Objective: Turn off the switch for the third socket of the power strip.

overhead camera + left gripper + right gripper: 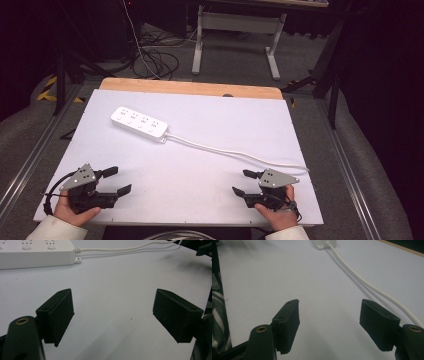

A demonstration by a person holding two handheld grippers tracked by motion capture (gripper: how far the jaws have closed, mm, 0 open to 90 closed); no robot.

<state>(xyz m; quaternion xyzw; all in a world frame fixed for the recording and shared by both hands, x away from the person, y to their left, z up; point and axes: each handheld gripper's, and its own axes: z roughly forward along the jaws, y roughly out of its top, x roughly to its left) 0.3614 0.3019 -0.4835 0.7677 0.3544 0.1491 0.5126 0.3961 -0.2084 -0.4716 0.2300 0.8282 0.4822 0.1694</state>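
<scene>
A white power strip [139, 124] lies on the white tabletop [200, 150] toward the back left, and its white cable [235, 152] runs to the right edge. The left gripper [117, 180] rests near the front left corner, open, with nothing between its jaws. In the left gripper view the strip [35, 252] lies ahead at upper left, well beyond the gripper [113, 312]. Near the front right, the right gripper [244, 182] is also open and empty. From the right gripper view, the cable [372, 287] passes just right of the gripper [329, 322].
A wooden strip [190, 88] edges the far side of the table. Beyond it, on the floor, stand a white table frame [235, 35] and loose black cables [155, 60]. A person's hands in white sleeves [50, 227] hold both grippers at the front edge.
</scene>
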